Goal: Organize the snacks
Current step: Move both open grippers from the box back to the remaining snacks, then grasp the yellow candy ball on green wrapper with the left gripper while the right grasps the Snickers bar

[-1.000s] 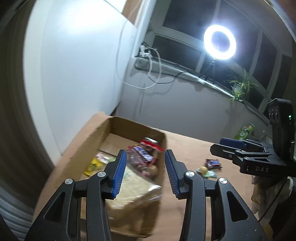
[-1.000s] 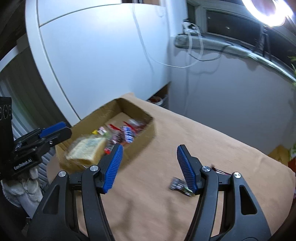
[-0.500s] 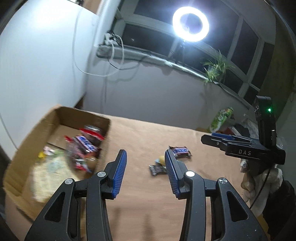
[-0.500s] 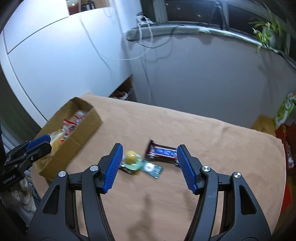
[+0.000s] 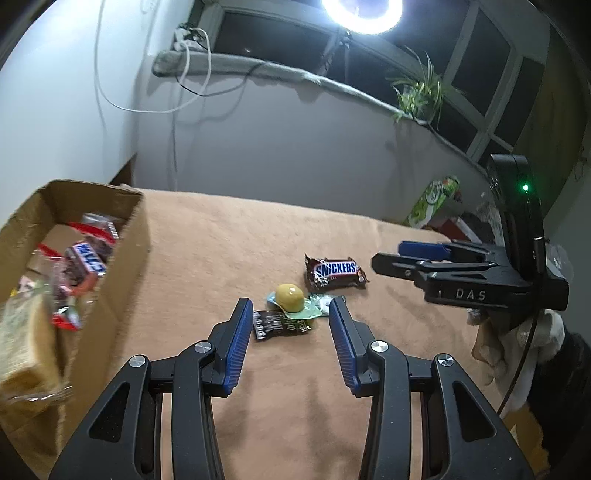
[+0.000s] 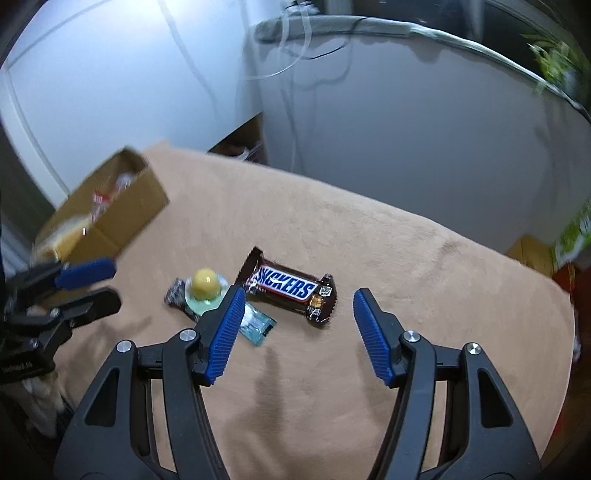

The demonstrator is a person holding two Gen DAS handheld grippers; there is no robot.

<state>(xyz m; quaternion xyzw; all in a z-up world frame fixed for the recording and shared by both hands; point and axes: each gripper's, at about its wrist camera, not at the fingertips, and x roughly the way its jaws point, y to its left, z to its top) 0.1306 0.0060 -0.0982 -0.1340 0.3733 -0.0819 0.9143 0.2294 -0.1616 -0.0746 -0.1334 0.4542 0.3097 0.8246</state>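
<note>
Surface: tan cloth (image 6: 406, 258), box (image 5: 122, 266) of snacks at 9 o'clock.
Room: grey wall, ring light (image 5: 362, 11) overhead.
Snickers (image 6: 286, 288): at 12 o'clock of right claw (image 6: 295, 332).
Claws: left claw (image 5: 290, 343) and right both apart, empty.

Snickers bar (image 6: 288, 287) flat on cloth; jelly cup (image 6: 205, 286) beside (box (image 5: 125, 236) part-filled).

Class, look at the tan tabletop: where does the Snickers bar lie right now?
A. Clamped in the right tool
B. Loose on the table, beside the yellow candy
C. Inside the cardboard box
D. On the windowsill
B: the Snickers bar lies flat on the table next to the yellow candy, untouched by either tool.
</note>
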